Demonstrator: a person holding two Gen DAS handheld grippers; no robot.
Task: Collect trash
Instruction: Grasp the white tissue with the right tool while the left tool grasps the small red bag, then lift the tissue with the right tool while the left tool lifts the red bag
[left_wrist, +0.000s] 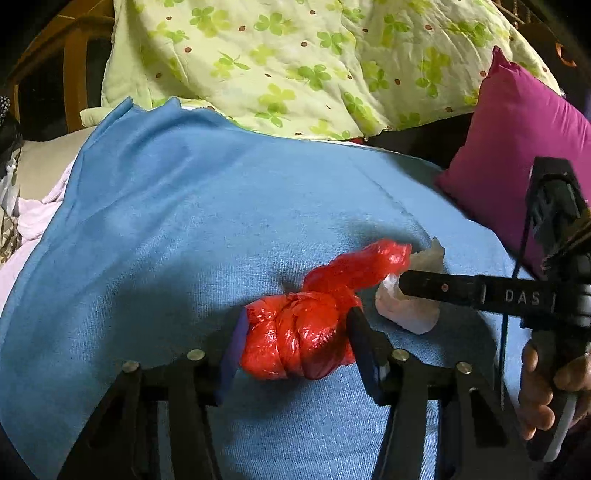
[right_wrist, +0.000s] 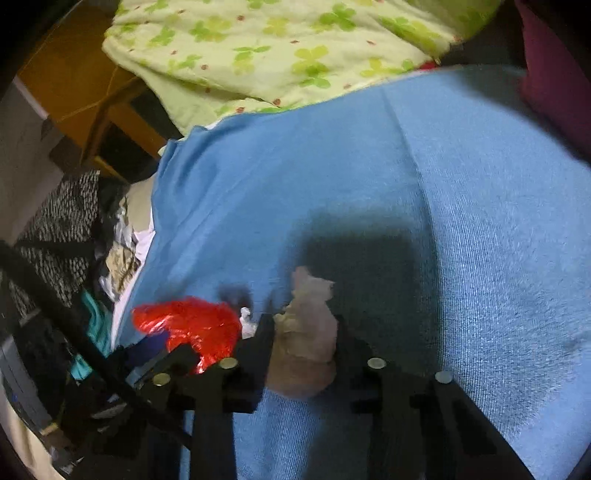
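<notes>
Two grippers work side by side on a blue cloth (left_wrist: 184, 221). Left gripper (left_wrist: 295, 339) clamps the knotted red plastic bag (left_wrist: 295, 347), whose twisted tail runs up and right toward the crumpled white tissue (left_wrist: 406, 314). Right gripper (right_wrist: 304, 343) has closed narrowly onto that tissue (right_wrist: 310, 332); blur hides the pad contact.

The right wrist view is smeared throughout — the white tissue wad (right_wrist: 308, 332) between the fingers has no clear edges, so contact with it cannot be judged. Left of the wad, the red plastic bag (right_wrist: 188, 328) is partly hidden behind a dark bar. The magenta pillow (left_wrist: 517, 147) is cut off by the picture's edge — as is the clover-print quilt (left_wrist: 295, 62).
</notes>
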